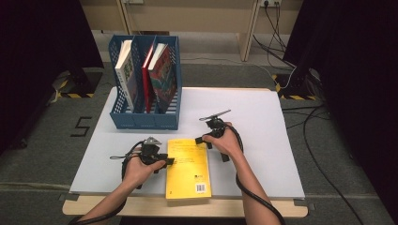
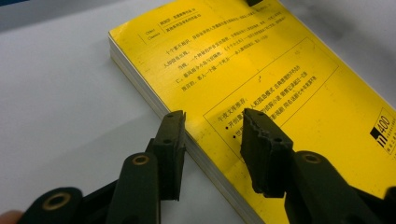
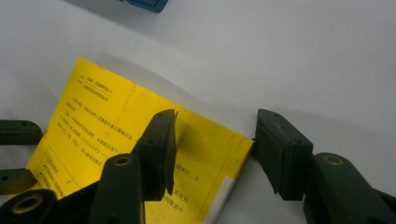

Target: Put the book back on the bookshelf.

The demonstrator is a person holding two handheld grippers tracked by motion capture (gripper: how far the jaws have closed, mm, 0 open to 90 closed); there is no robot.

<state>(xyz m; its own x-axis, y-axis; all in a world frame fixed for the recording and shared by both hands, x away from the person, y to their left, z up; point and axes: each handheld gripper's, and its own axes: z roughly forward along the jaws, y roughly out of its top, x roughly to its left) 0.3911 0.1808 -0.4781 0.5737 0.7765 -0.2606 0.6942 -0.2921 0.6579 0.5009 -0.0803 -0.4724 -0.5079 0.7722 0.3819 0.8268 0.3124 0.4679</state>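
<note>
A yellow book (image 1: pixel 188 167) lies flat on the white counter (image 1: pixel 263 140), back cover up, its near end at the counter's front edge and its barcode toward the person. The person's two forearms come in from the front, a gripper in each hand, one at either long side of the book.

The left gripper (image 1: pixel 170 161) meets the book's left edge about halfway along. In the left gripper view its jaws stand apart and straddle that edge: one pad sits on the counter against the stacked white pages, the other rests over the yellow cover with its printed text. Whether the pads press on the book cannot be told from here.

The right gripper (image 1: pixel 201 139) sits at the book's far right corner. In the right gripper view its jaws are wide apart, one above the yellow cover and the other on the bare counter just beyond the book's edge, with the corner between them and neither pad clamping it.

Behind the book, toward the counter's far left, stands a blue file rack (image 1: pixel 145 115) with three compartments. A white-spined book (image 1: pixel 126 70) leans in the left one; a red book (image 1: pixel 148 77) and a book with a colourful cover (image 1: pixel 163 75) lean together to its right.
</note>
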